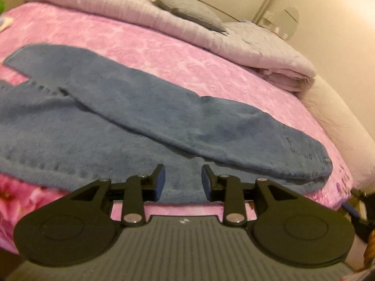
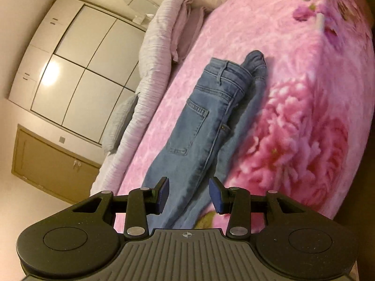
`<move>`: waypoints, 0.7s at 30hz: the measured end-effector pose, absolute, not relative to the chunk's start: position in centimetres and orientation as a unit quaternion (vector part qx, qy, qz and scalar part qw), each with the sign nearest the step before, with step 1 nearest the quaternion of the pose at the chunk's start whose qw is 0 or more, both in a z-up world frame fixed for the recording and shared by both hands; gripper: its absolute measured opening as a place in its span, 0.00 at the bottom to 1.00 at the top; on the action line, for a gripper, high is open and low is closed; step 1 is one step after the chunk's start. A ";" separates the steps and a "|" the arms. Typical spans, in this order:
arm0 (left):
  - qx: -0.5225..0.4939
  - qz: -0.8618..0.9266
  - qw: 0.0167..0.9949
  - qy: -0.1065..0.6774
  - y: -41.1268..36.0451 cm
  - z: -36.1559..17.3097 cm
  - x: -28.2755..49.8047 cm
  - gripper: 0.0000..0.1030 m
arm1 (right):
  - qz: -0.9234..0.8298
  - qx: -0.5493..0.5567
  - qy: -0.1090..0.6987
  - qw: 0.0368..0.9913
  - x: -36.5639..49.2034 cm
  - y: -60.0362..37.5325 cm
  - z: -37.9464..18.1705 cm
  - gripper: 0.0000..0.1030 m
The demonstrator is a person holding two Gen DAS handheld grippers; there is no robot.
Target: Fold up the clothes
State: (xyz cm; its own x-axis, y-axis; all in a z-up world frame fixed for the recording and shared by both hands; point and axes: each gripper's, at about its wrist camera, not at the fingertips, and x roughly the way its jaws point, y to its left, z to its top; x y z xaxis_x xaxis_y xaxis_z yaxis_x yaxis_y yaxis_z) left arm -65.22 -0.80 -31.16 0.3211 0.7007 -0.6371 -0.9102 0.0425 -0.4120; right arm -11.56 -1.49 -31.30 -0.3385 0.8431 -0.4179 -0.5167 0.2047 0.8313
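A pair of blue jeans (image 1: 145, 107) lies flat on a pink flowered blanket (image 1: 164, 53), one leg folded over the other, the waist and a back pocket at the right. My left gripper (image 1: 183, 179) hovers just above the near leg, open, with nothing between its fingers. In the right wrist view the picture is rolled; the jeans (image 2: 199, 121) stretch away from me with the waistband at the far end. My right gripper (image 2: 188, 193) stands open over the near part of the legs and holds nothing.
A folded lilac quilt (image 1: 211, 30) and a grey pillow (image 1: 187, 9) lie along the far side of the bed. White wardrobe doors (image 2: 77, 70) and a brown cabinet (image 2: 46, 164) stand beyond. The blanket's edge (image 1: 35, 201) drops off close to me.
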 end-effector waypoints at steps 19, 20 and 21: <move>-0.579 0.618 0.530 -0.044 8.6 -37.3 -70.4 0.32 | 0.588 0.120 0.568 0.563 -9.0 8.7 -34.5 0.40; -0.580 0.622 0.523 -0.058 8.8 -37.7 -70.6 0.32 | 0.587 0.119 0.569 0.564 -8.7 9.2 -34.7 0.40; -0.577 0.623 0.525 -0.068 8.9 -37.8 -70.7 0.32 | 0.584 0.120 0.571 0.565 -8.3 9.6 -35.0 0.40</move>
State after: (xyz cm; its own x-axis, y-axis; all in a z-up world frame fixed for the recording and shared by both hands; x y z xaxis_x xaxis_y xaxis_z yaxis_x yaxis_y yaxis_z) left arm -70.72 8.92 -37.82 0.2156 0.7315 -0.6469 -0.5755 -0.4400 -0.6893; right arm -8.31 9.56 -34.99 -0.3324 0.7962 -0.5055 -0.5232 0.2903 0.8012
